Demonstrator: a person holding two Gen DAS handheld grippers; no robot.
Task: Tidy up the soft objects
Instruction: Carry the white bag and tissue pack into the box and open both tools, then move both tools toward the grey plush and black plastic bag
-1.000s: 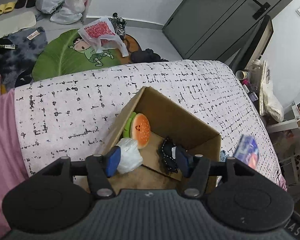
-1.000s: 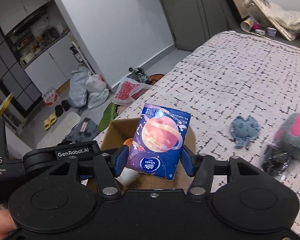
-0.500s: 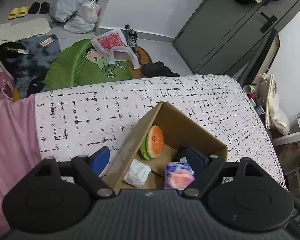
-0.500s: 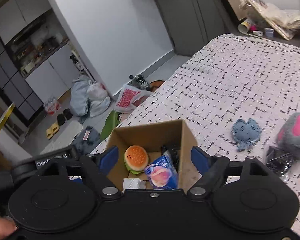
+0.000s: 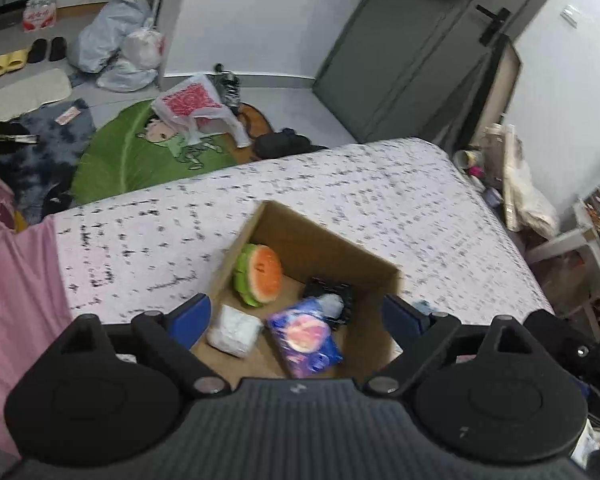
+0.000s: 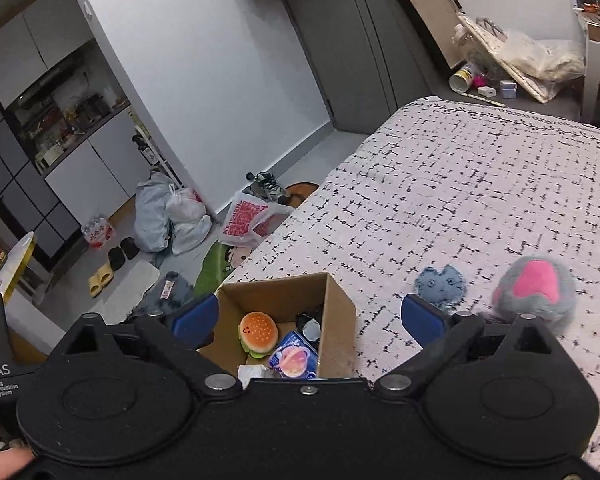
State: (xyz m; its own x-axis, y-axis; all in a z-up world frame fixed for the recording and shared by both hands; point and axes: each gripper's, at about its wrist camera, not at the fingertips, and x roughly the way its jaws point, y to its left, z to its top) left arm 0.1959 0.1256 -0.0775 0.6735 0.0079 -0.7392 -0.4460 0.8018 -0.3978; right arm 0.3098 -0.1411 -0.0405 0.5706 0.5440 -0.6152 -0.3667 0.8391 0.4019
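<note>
Now both hand-held grippers, left (image 5: 296, 316) and right (image 6: 308, 318), have just been opening wide, empty; tissue pack (image 6: 294, 362) lies in the box (image 6: 336, 344), two plush toys (image 6: 534, 294) remain on the bed (image 6: 460, 184).

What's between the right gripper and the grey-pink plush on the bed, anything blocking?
Nothing visible. The right gripper, jaws wide and empty after just opening, hangs over the cardboard box. The grey-pink plush lies to the box's right on bare bedspread, with the small blue plush beside it, not in the path.
</note>
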